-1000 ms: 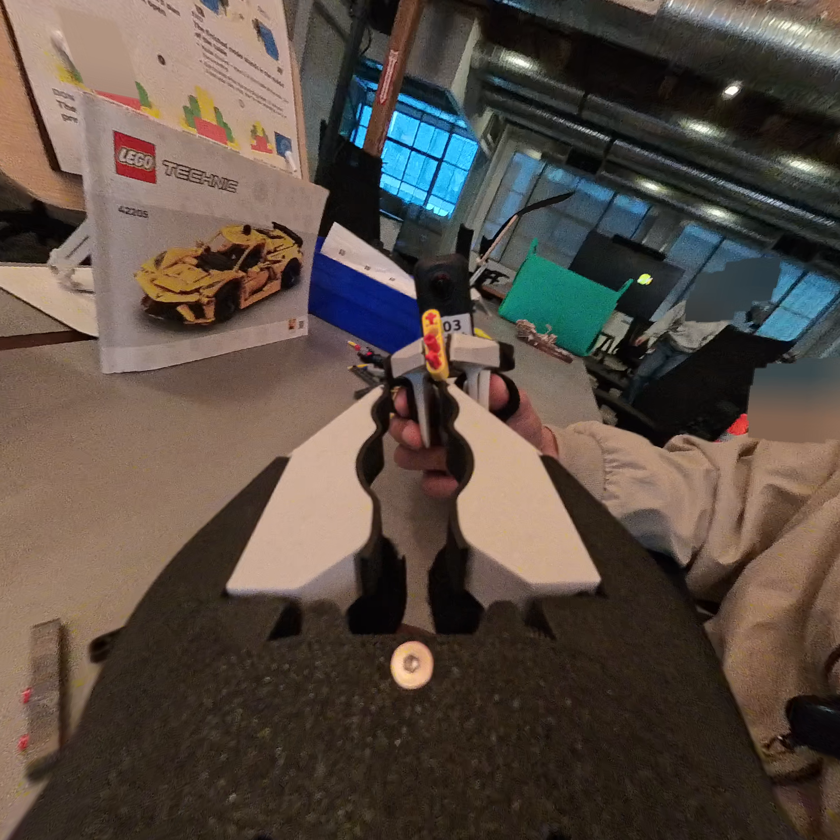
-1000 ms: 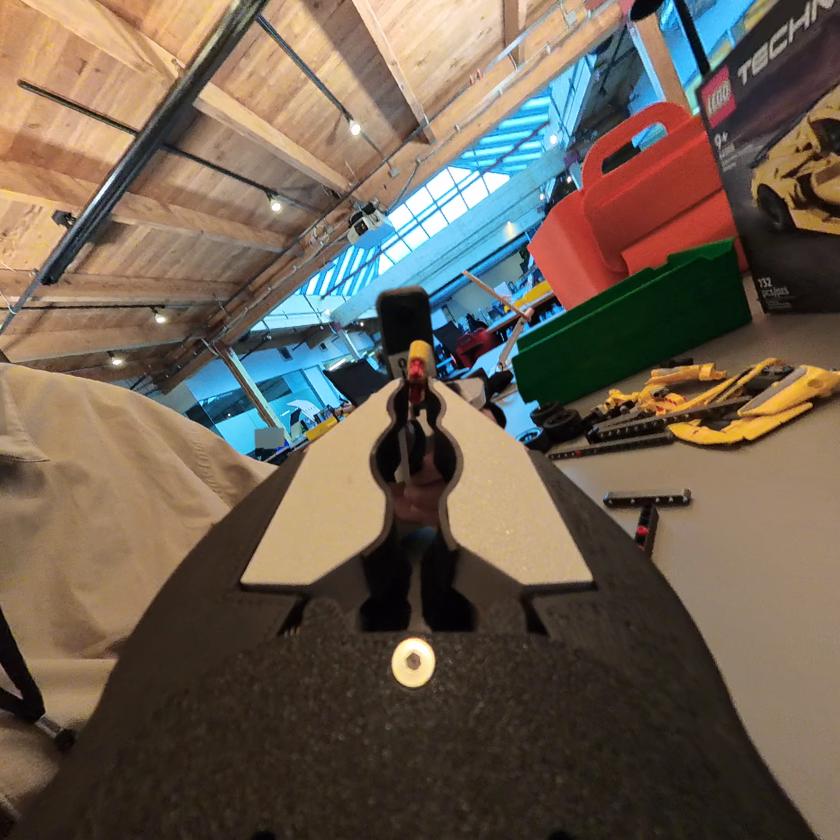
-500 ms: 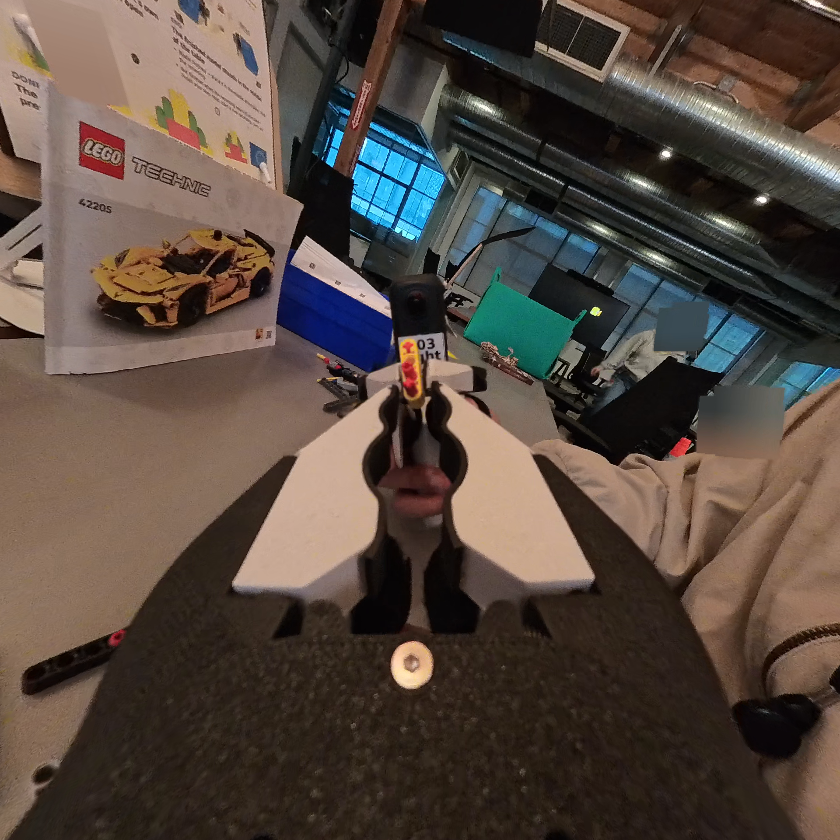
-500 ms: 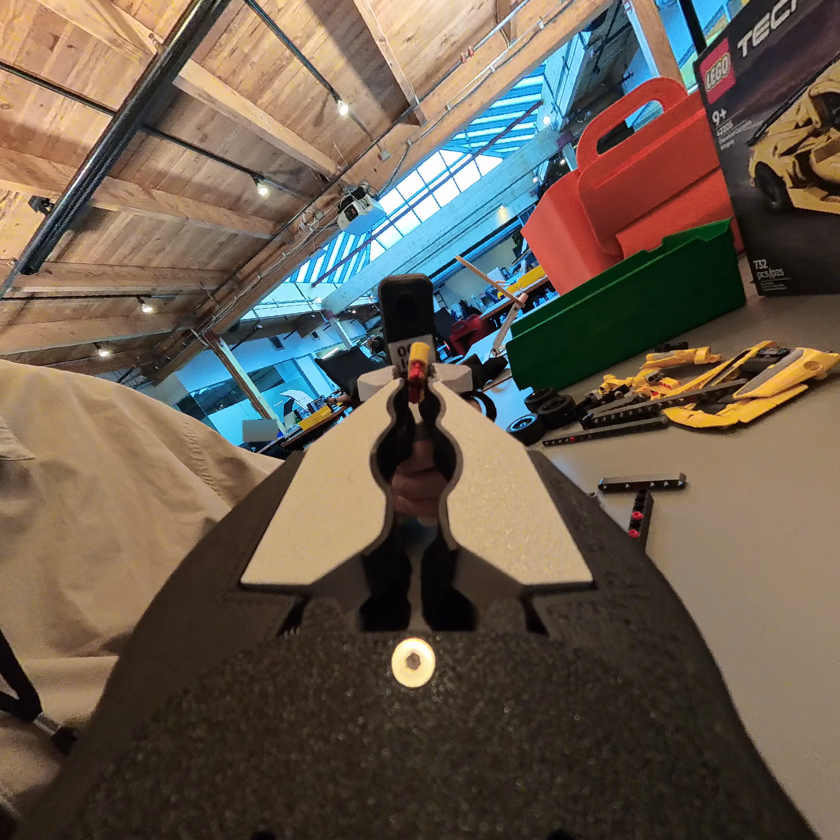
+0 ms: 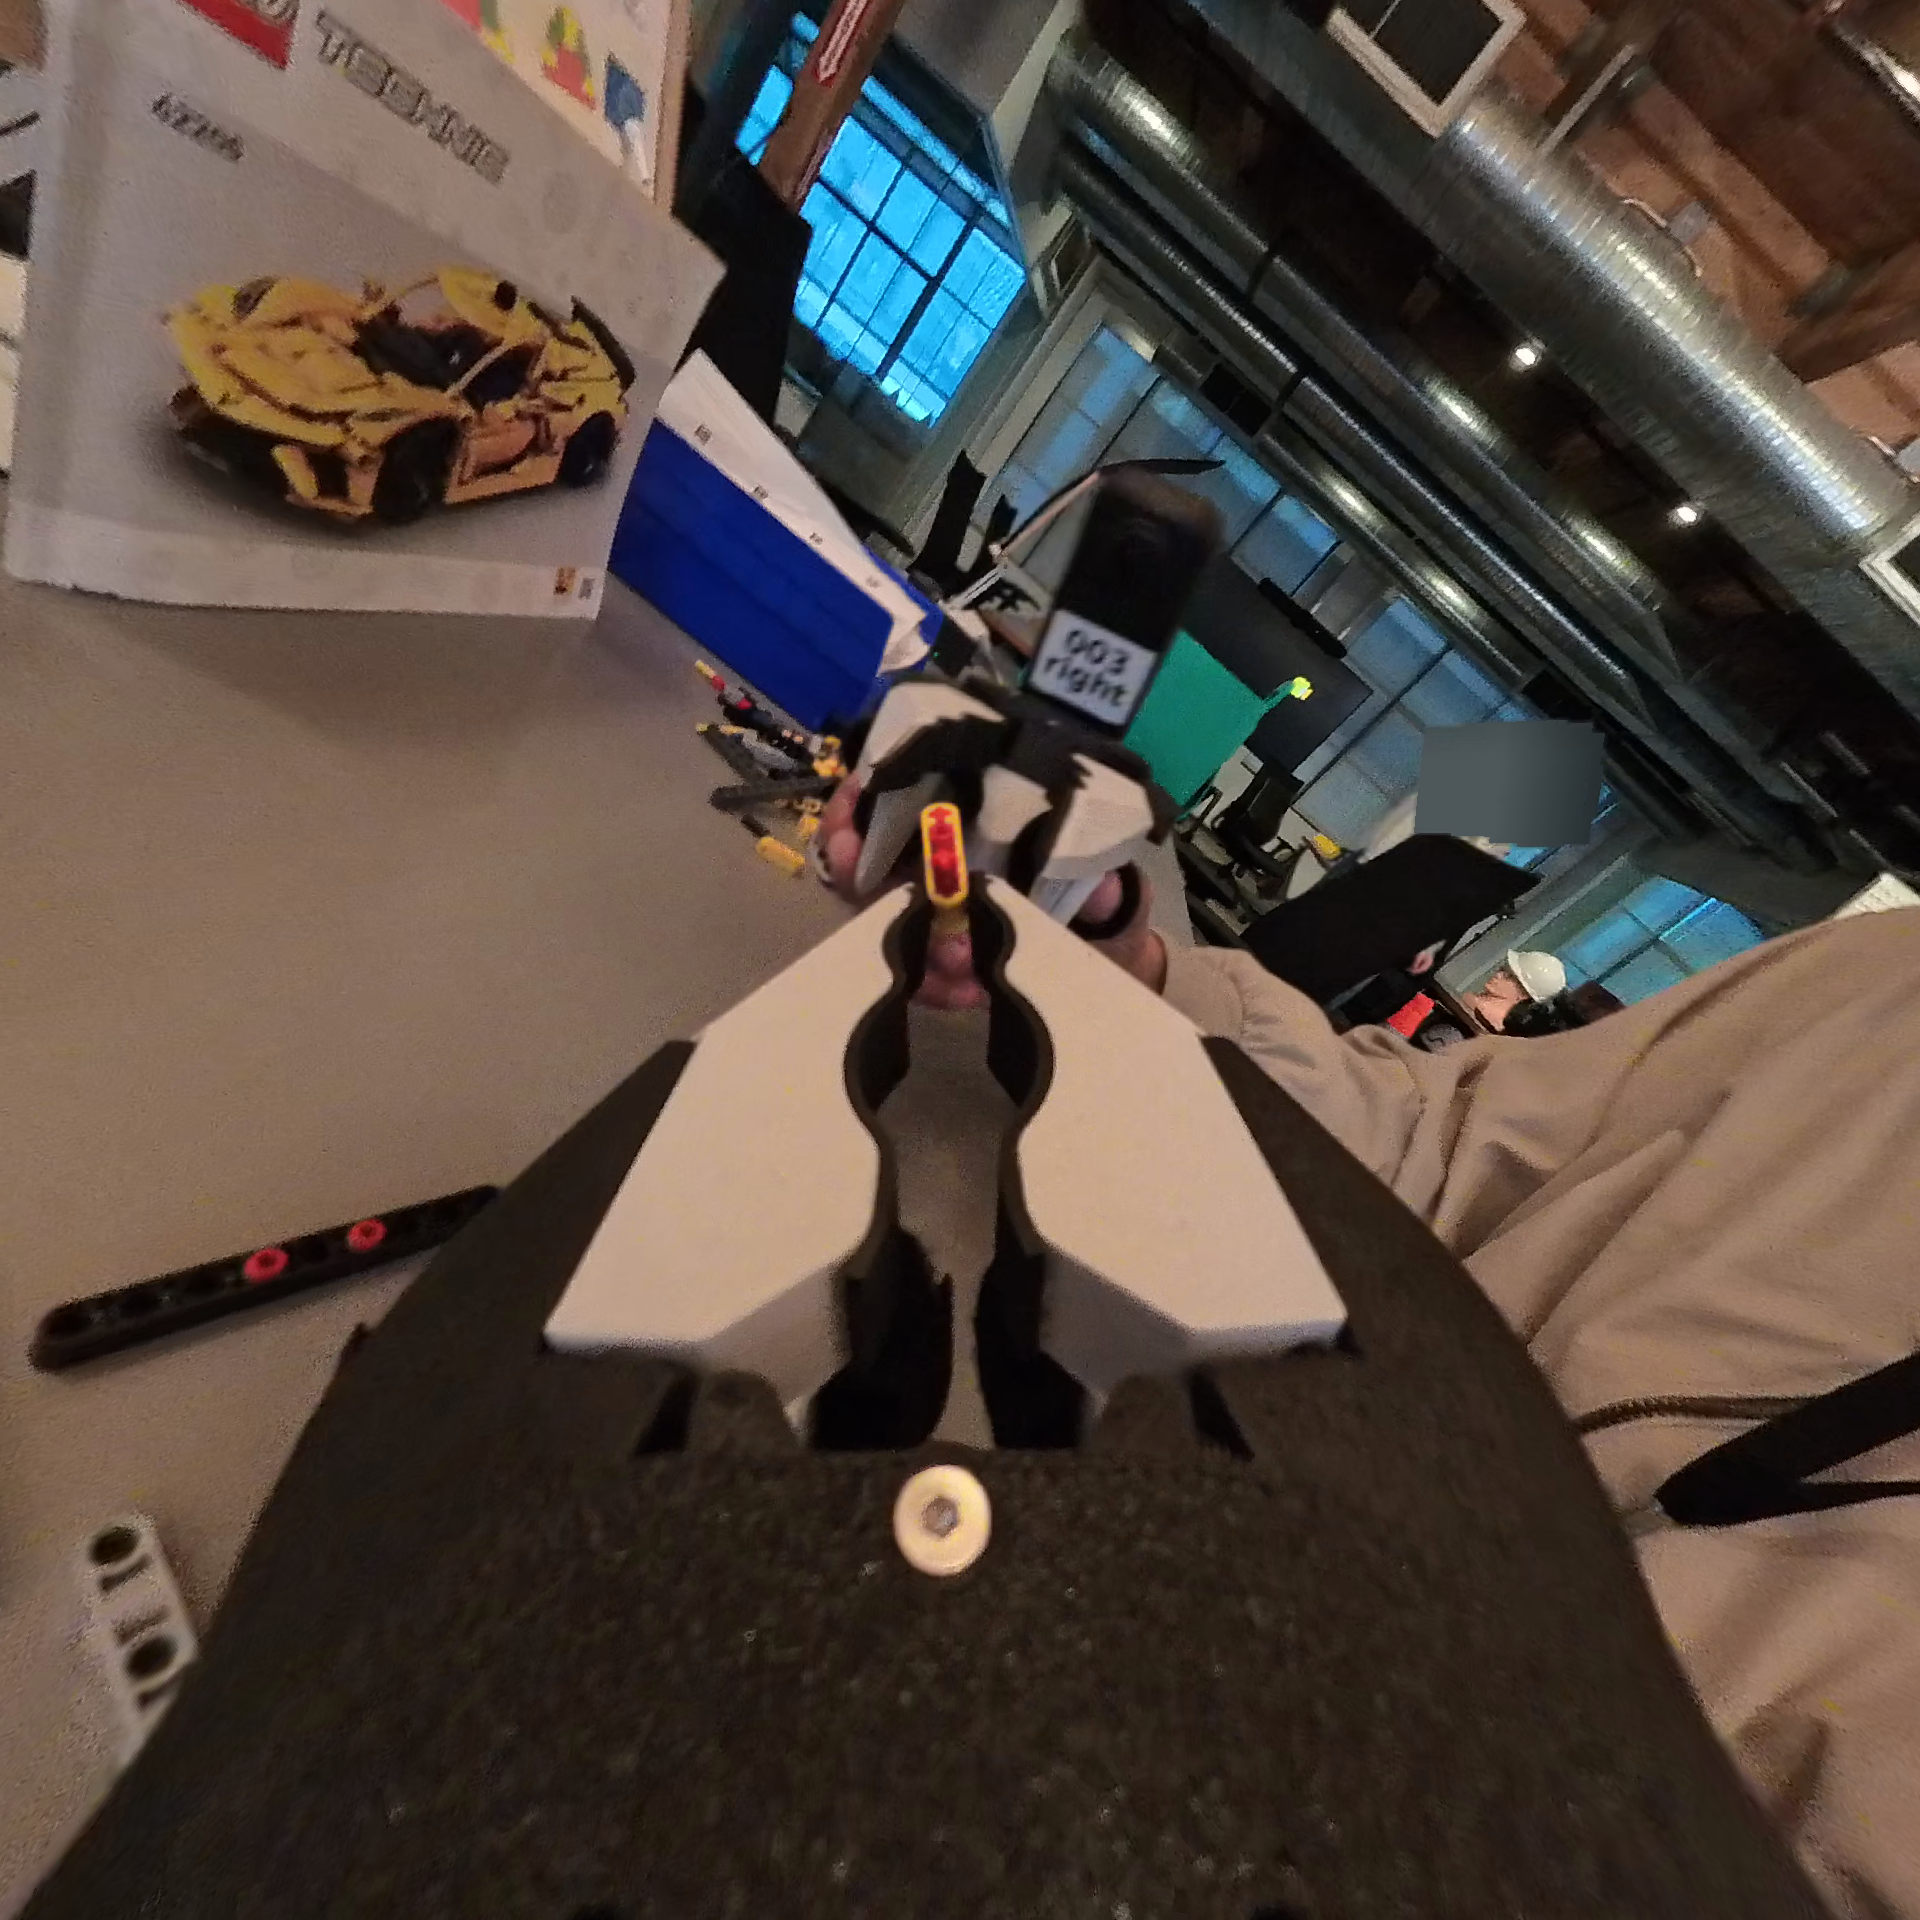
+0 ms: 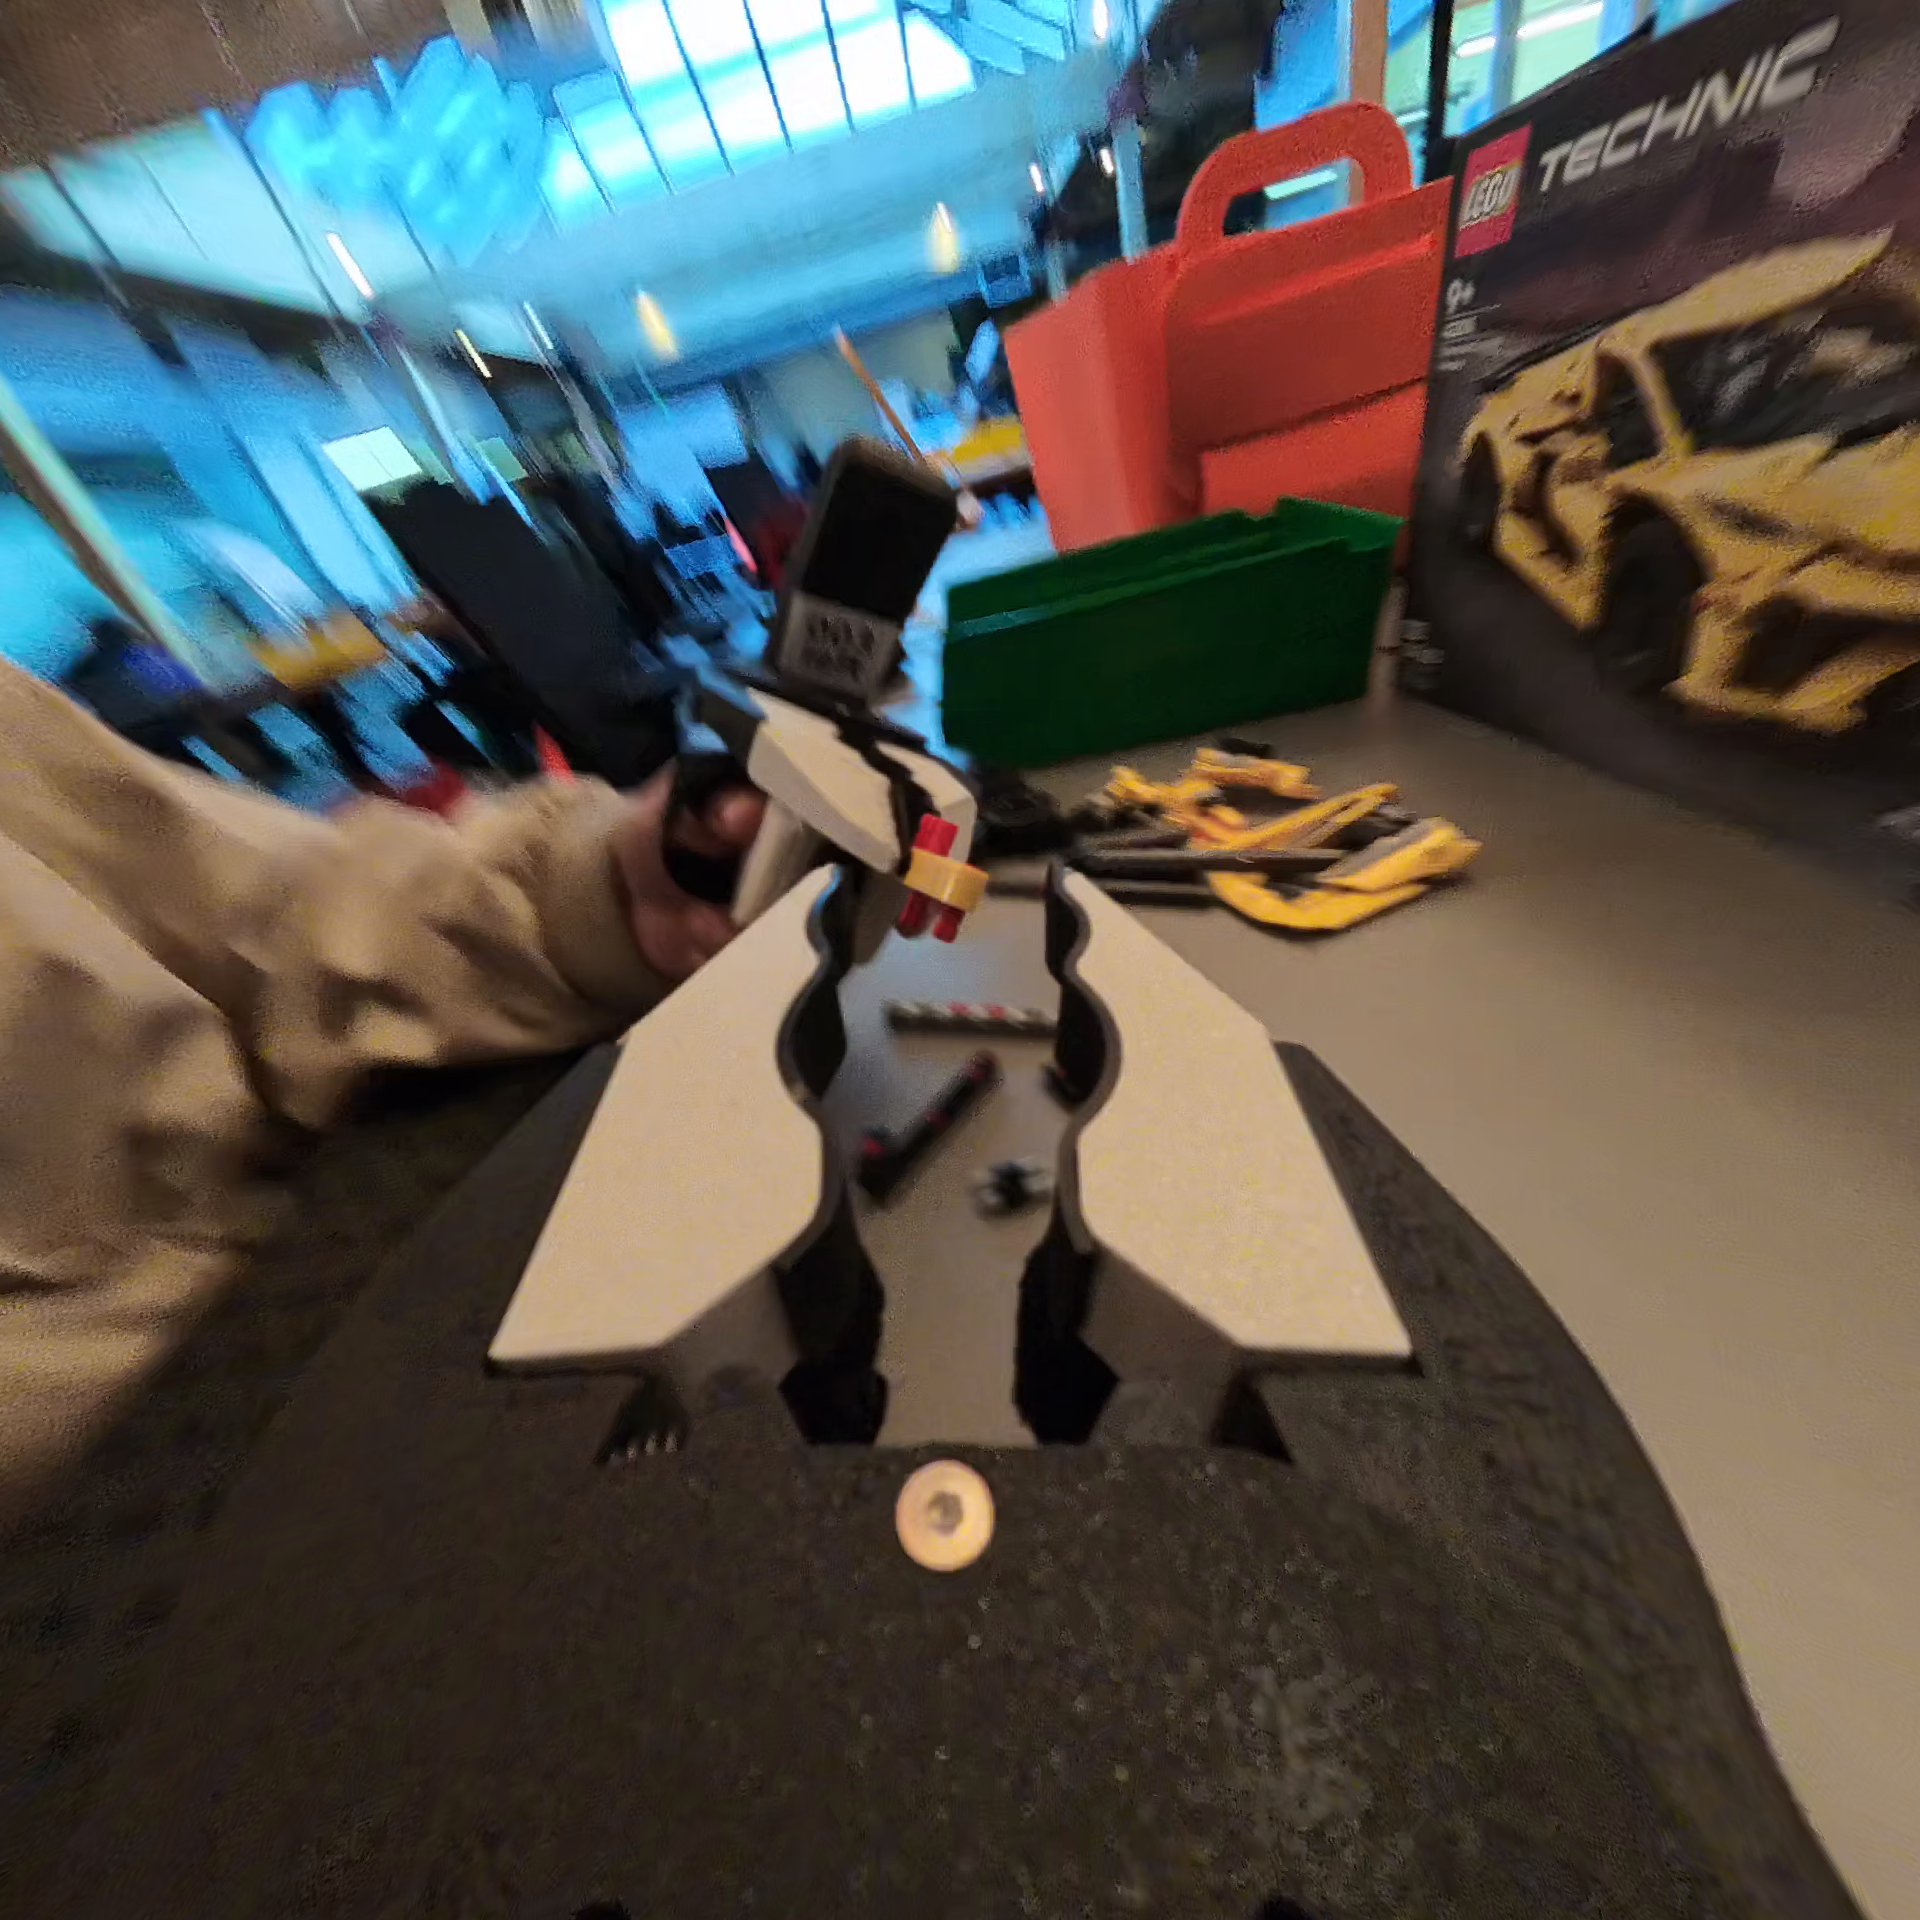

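Left wrist view: my left tongs (image 5: 948, 916) are pinched together on a yellow piece (image 5: 943, 864), just above the centre of the frame. It is a short, narrow yellow link with red pins pushed through it, and it stands upright at my fingertips, clear of the table (image 5: 312, 935). In the right wrist view my right tongs (image 6: 948, 885) stand apart with nothing between them; the piece hangs just in front of their tips, and I cannot tell whether it touches them, since that picture is blurred. Between my right fingers, lower down, I see loose parts on the table: a black pin (image 6: 925, 1122) and a grey beam (image 6: 971, 1018). Farther off, right of centre, lie yellow panels (image 6: 1288, 842), a green bin (image 6: 1164, 623) and a red case (image 6: 1226, 343), with a box (image 6: 1683, 416) at the right edge. In the left wrist view a black beam (image 5: 260, 1273) with red pins lies lower left, and a booklet (image 5: 312, 343) stands upper left.
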Demonstrator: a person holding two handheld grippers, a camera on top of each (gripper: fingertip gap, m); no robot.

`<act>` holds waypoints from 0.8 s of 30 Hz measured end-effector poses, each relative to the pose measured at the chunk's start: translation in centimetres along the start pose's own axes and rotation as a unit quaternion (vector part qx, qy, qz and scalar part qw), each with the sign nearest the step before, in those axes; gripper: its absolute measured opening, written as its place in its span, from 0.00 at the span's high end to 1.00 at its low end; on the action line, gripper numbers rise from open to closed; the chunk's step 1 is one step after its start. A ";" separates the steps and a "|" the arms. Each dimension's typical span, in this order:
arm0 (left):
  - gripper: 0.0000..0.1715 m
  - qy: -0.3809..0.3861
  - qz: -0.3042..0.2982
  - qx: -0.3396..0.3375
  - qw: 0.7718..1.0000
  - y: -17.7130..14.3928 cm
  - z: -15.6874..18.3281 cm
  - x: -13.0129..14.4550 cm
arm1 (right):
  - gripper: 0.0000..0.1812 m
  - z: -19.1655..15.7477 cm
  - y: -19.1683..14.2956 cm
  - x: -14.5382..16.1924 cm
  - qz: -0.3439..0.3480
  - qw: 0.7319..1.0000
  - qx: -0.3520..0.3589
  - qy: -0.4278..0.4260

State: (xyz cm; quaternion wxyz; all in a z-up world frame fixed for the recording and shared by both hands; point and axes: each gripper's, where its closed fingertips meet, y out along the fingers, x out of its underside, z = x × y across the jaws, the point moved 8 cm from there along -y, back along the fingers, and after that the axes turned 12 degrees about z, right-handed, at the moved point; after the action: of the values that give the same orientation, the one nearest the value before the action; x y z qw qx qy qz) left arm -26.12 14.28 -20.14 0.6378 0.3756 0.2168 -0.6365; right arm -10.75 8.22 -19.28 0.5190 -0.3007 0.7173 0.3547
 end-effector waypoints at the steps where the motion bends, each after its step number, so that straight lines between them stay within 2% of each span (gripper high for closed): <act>1: 0.96 -0.008 -0.006 -0.008 1.000 -0.1 -0.3 0.1 | 0.80 -0.3 -0.2 -0.1 -0.027 0.998 0.011 -0.056; 2: 0.96 -0.010 -0.006 -0.014 1.000 -0.2 -0.5 0.1 | 0.82 -0.5 -0.4 0.0 -0.053 0.995 0.026 -0.086; 4: 0.96 0.024 -0.011 -0.027 0.999 -0.3 -0.5 0.1 | 0.82 -0.4 -0.7 0.3 -0.050 0.994 0.075 -0.059; 6: 0.96 0.150 -0.020 -0.042 0.988 -0.2 0.3 0.1 | 0.82 0.3 -1.0 0.8 -0.042 0.995 0.095 0.003; 8: 0.96 0.318 -0.014 -0.055 0.946 0.1 1.8 0.2 | 0.80 0.9 -1.1 1.1 -0.020 0.991 0.096 0.093; 10: 0.96 0.458 -0.017 -0.069 0.886 0.5 3.2 0.8 | 0.78 1.0 -0.7 1.1 0.028 0.974 0.060 0.215; 12: 0.96 0.553 -0.045 -0.078 0.828 1.0 3.7 1.9 | 0.78 0.5 -0.2 1.3 0.044 0.952 -0.010 0.303; 13: 0.96 0.583 -0.053 -0.078 0.807 1.2 3.9 2.4 | 0.79 0.3 0.0 1.4 0.041 0.942 -0.038 0.332; 14: 0.96 0.602 -0.056 -0.074 0.793 1.3 4.1 2.7 | 0.81 0.2 0.0 1.5 0.035 0.935 -0.051 0.349; 16: 0.96 0.619 -0.057 -0.078 0.779 1.5 4.1 2.9 | 0.84 0.1 -0.1 1.9 0.006 0.940 -0.052 0.338; 19: 0.96 0.649 -0.061 -0.085 0.754 1.4 4.2 2.8 | 0.96 0.1 -0.4 1.9 -0.010 0.950 -0.043 0.309; 22: 0.96 0.672 -0.070 -0.083 0.732 1.5 4.3 3.2 | 0.93 0.1 -0.5 1.8 -0.004 0.958 -0.035 0.285; 23: 0.96 0.677 -0.071 -0.082 0.728 1.5 4.4 3.2 | 0.87 0.3 -0.5 1.8 -0.011 0.958 -0.025 0.285; 24: 0.96 0.681 -0.073 -0.081 0.724 1.5 4.4 3.3 | 0.86 0.4 -0.6 1.7 -0.006 0.960 -0.026 0.279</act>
State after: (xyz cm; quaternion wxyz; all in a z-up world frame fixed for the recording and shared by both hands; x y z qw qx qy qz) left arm -25.26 8.68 -19.57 0.2983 0.6383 0.6699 -0.2340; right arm -10.54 8.07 -21.11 0.2920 -0.4059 0.8221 0.2721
